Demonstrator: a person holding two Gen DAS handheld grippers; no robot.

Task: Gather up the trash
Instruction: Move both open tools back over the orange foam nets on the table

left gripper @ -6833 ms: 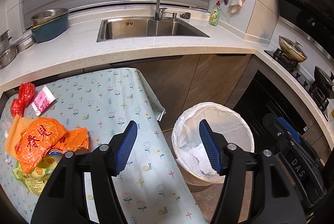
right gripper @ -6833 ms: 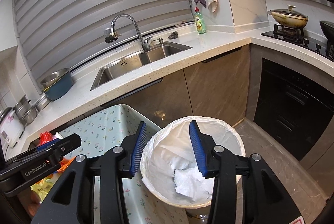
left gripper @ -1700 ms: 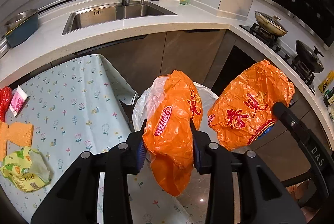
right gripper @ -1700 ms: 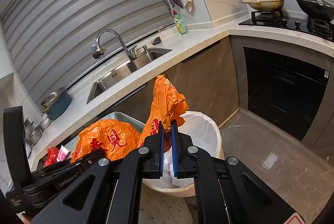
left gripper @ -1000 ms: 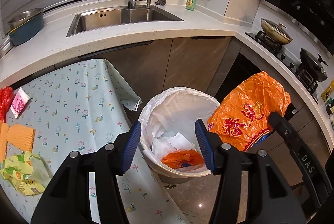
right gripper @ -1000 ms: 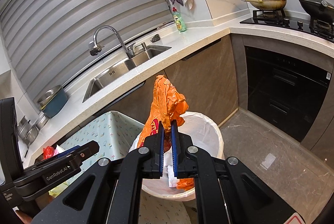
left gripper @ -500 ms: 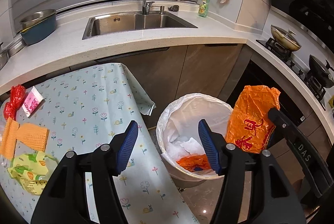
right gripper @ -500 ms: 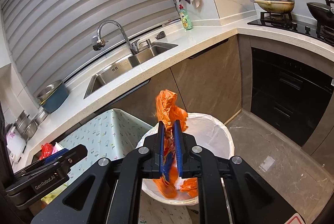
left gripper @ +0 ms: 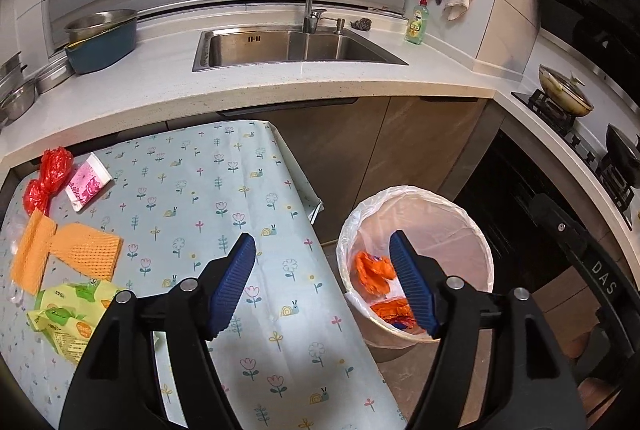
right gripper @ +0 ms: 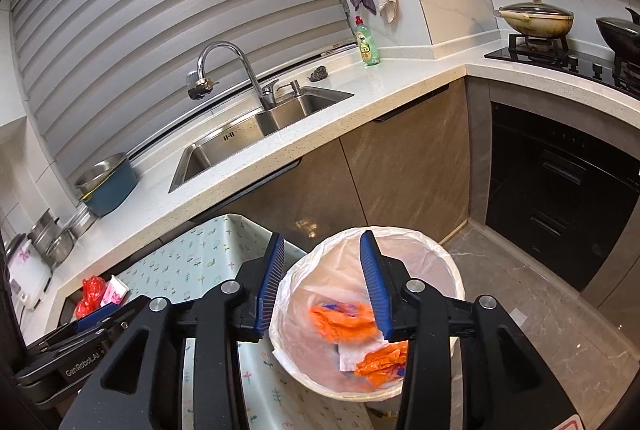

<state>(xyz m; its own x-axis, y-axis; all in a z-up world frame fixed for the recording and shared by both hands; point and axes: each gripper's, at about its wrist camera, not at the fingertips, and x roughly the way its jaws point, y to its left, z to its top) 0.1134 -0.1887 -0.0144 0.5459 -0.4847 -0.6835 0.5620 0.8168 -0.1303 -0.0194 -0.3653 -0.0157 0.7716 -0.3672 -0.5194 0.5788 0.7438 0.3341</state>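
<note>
The bin [right gripper: 448, 270] stands on the stone floor [right gripper: 540, 314] just off the right edge of the tabletop [left gripper: 208, 197], in the corner between the cabinet doors [right gripper: 360, 189] and the dark oven front [right gripper: 560, 197]. The floor to its right is bare, and the flowered cloth lies clear across its middle and near side.

The left gripper [left gripper: 324, 282] hangs over the tabletop's right edge, its fingers opening with nothing between them. The right gripper [right gripper: 320, 282] sits above the bin's near rim, its fingers also opening and empty — a second ago they were pinched on an orange bag that stood up over the bin. That bag has since dropped: two crumpled orange bags [right gripper: 344, 322] now lie inside on white paper, one of them blurred.

Trash left on the tabletop keeps to the far left: a knotted red bag [left gripper: 46, 181], a pink-and-white carton [left gripper: 88, 181], an orange mesh sleeve [left gripper: 64, 254] and a crinkled green wrapper [left gripper: 68, 314] — all where they lay before.

The bin is round with a thin translucent liner folded over its rim. The fingers carry ribbed blue pads [left gripper: 234, 286] on black arms.
</note>
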